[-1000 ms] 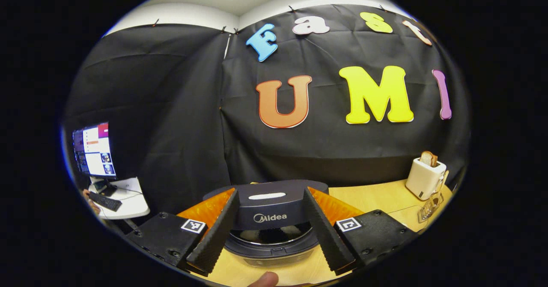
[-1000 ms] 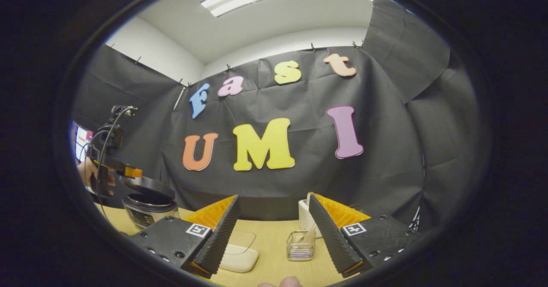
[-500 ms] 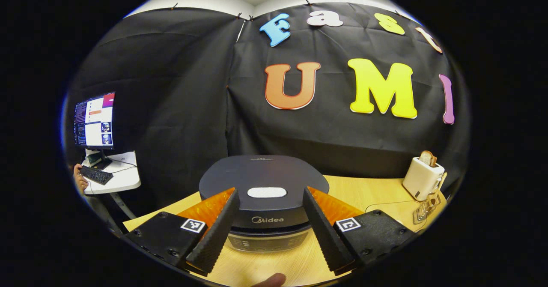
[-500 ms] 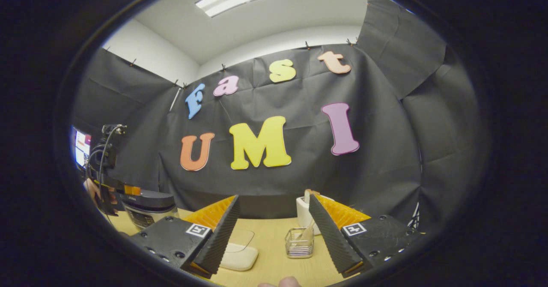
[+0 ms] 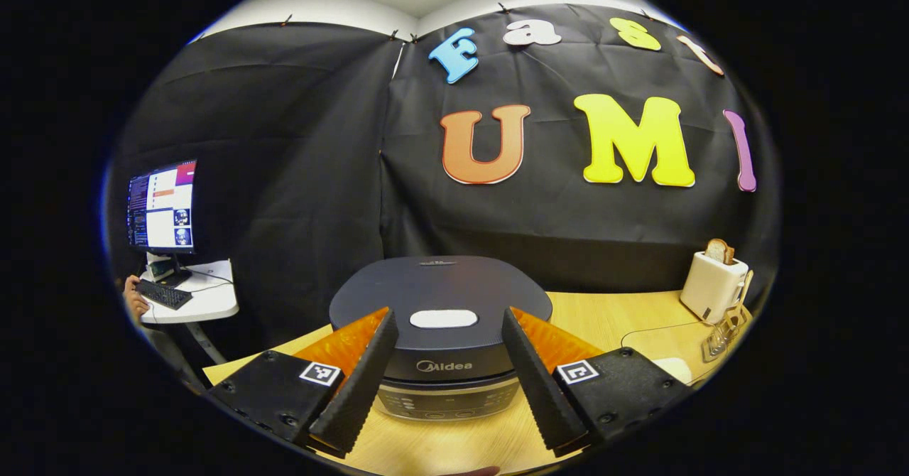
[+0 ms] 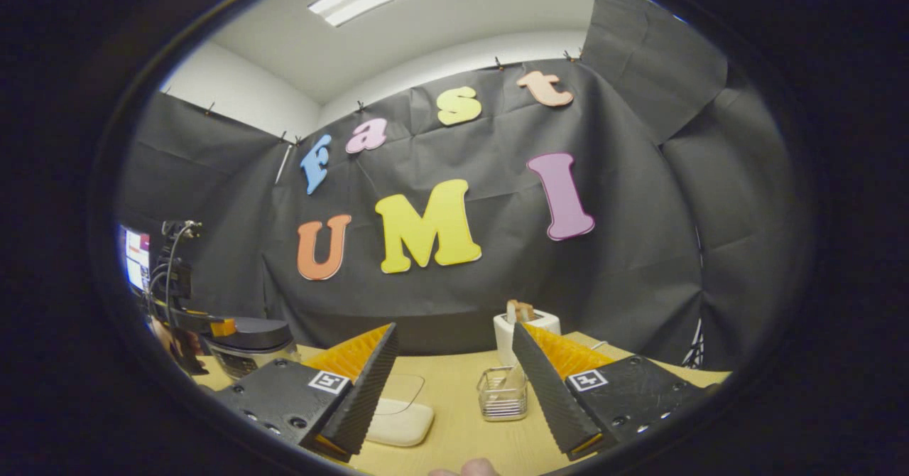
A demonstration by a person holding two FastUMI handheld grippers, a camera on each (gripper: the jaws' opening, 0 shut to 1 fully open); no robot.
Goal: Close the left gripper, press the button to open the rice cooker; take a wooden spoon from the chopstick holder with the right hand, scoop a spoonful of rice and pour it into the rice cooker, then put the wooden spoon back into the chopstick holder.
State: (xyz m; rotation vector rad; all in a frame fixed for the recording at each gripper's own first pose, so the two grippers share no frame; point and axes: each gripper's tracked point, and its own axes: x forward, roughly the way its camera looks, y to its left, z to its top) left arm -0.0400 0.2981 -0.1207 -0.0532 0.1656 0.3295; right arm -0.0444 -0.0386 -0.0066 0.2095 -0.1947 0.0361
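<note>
The dark rice cooker (image 5: 440, 288) stands with its lid down, and the white button (image 5: 444, 318) sits on the lid's front. My left gripper (image 5: 444, 387) is open just in front of it, one finger to each side of the cooker's front, touching nothing. My right gripper (image 6: 454, 394) is open and empty above the table. Ahead of it stands the clear chopstick holder (image 6: 502, 395) with a wooden spoon (image 6: 513, 376) leaning in it. To its left lies a white rice box (image 6: 399, 420) with a clear lid. The rice cooker (image 6: 252, 339) shows at the far left.
A white toaster (image 6: 517, 328) holding bread stands behind the holder, and the toaster (image 5: 712, 285) shows at the table's right end. A cable (image 5: 650, 330) runs across the wooden table (image 5: 603, 320). A monitor and keyboard sit on a side desk (image 5: 188, 298) at the left.
The cooker's lid, raised one second ago, has come down and is shut. My left gripper has pulled back a little from the cooker. The right gripper has tilted slightly.
</note>
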